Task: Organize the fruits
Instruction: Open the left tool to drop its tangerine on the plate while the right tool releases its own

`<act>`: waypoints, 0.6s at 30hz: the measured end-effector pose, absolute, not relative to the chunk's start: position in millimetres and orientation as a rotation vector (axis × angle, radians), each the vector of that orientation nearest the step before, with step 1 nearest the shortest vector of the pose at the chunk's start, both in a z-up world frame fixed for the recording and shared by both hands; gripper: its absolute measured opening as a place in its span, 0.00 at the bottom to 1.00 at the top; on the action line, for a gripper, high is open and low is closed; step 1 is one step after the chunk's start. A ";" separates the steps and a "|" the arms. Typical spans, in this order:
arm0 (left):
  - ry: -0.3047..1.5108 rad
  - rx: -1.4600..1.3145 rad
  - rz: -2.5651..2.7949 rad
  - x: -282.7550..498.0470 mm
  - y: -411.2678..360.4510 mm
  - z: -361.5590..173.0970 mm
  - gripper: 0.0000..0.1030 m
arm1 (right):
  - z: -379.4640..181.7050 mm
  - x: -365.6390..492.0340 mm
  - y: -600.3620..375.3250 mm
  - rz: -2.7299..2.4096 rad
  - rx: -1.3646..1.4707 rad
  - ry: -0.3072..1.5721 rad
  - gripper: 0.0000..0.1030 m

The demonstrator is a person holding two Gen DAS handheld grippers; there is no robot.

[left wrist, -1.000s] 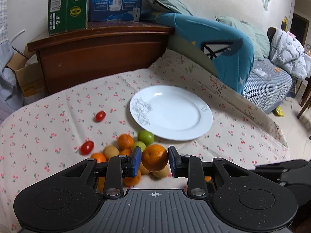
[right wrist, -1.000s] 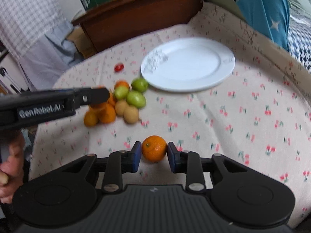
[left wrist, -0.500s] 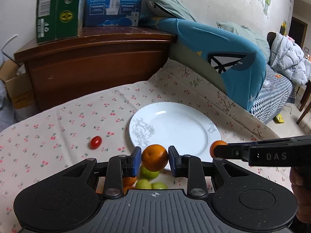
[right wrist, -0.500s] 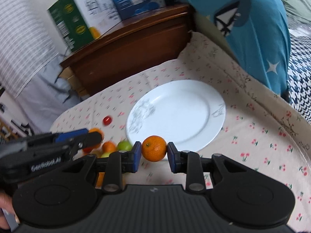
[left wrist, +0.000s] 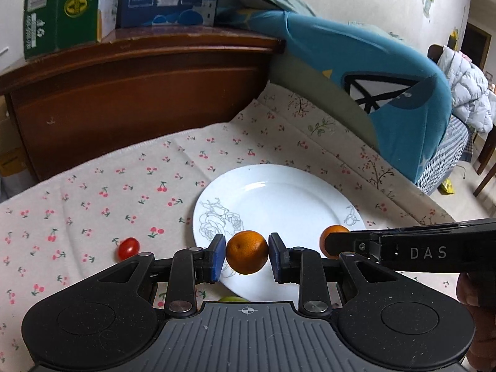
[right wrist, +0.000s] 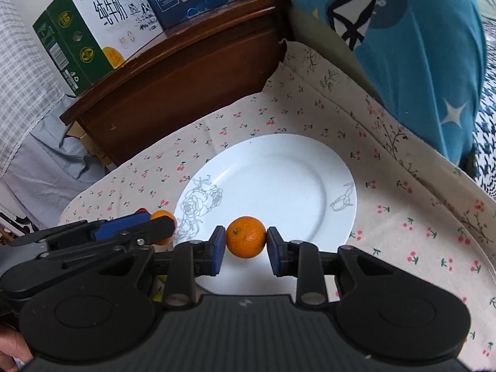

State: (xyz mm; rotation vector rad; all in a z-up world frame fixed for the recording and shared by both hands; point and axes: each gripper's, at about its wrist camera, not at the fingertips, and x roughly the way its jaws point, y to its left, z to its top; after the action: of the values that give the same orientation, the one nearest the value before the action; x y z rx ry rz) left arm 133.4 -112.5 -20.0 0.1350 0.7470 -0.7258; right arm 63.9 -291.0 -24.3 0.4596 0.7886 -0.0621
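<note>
An orange is clamped in the left gripper, another orange in the right gripper, both above the plate. Each should be lowered onto bare plate, apart, before release.

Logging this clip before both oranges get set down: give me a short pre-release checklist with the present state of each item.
1. Left gripper clamped on its orange: ok, both pads touch it.
2. Right gripper clamped on the second orange: ok.
3. White plate free to receive fruit: ok, nothing lies on it.
4. Both oranges over the plate: ok for the right; the left sits over the near rim.
5. Grippers apart from each other: ok, side by side with no contact seen.
6. Height above the plate: cannot tell.
7. Cherry tomato outside the drop area: ok, on the cloth beside the plate.
</note>
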 end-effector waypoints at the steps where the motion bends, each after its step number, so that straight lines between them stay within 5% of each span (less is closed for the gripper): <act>1: 0.749 0.142 -0.730 134.6 -114.9 -21.7 0.27 | -25.0 65.7 -290.9 -0.064 0.463 0.789 0.28; 16: 0.785 0.170 -0.721 150.2 -131.6 -37.9 0.29 | -39.7 87.0 -298.8 -0.096 0.500 0.808 0.30; 18: 0.775 0.168 -0.713 150.5 -130.4 -35.9 0.37 | -38.5 87.6 -302.9 -0.095 0.509 0.799 0.30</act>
State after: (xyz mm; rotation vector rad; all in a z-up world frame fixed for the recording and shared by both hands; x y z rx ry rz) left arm 150.5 -130.4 -35.9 0.1677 0.7755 -0.7131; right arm 87.6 -302.9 -38.5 0.5085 0.7989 -0.0954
